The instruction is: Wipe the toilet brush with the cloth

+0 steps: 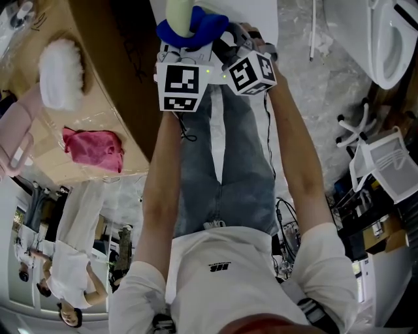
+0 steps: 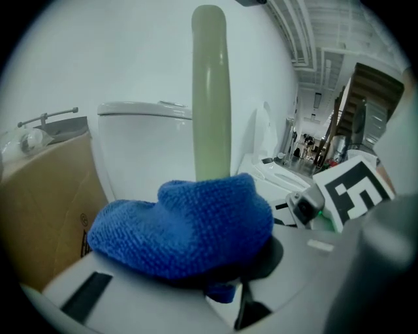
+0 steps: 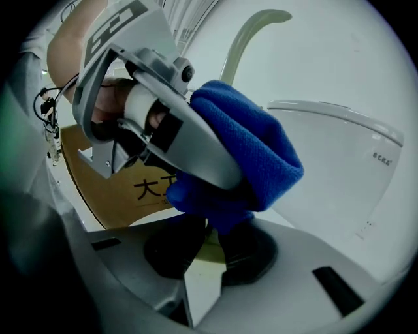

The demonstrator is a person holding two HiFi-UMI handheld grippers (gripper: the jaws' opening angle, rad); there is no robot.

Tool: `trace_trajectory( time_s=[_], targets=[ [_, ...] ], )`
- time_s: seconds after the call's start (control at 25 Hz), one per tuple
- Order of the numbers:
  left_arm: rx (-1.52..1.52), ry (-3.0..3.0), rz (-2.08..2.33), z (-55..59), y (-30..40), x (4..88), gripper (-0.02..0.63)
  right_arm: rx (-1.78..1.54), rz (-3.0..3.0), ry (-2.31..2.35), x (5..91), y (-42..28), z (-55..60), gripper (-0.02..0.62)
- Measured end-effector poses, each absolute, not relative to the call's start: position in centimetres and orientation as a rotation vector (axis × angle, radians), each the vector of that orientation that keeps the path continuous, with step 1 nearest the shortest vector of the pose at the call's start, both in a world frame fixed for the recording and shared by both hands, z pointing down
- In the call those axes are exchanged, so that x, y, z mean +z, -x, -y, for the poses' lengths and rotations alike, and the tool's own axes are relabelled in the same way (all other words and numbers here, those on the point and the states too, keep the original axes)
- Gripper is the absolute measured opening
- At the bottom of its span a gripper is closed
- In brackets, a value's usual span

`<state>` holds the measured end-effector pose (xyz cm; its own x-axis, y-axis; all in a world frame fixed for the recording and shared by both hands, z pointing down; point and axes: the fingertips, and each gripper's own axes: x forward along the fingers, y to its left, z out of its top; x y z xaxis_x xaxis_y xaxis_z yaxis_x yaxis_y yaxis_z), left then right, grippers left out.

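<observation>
The toilet brush's pale green handle [image 2: 209,98] stands upright in front of me. It also shows in the head view as the handle [image 1: 177,16]. A blue cloth [image 2: 189,225] is wrapped round the handle low down, and my left gripper [image 2: 219,264] is shut on that cloth. Directly below the cloth [image 3: 251,153], my right gripper [image 3: 208,246] is shut on the handle, with pale green showing between its pads. In the head view the two marker cubes sit side by side under the cloth [image 1: 199,29]. The brush's head is hidden.
A white toilet [image 2: 144,150] stands right behind the handle, with a cardboard box [image 2: 39,202] on its left. On the box [image 1: 111,98] lie a pink cloth [image 1: 95,147] and a white fluffy head [image 1: 62,72] on a pink handle. A white rack [image 1: 388,160] is at right.
</observation>
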<state>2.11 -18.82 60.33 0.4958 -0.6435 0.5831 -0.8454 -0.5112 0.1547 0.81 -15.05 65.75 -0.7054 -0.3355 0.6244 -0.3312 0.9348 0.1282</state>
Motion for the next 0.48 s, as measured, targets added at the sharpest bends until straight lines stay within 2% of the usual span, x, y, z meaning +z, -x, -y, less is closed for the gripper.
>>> trace_trajectory(
  time_s=[0.48],
  targets=[
    [0.586,-2.385,1.223,19.7,-1.4,53.4,0.092,-0.001,2.392,-0.477,65.8,-0.8,15.0,0.061]
  ],
)
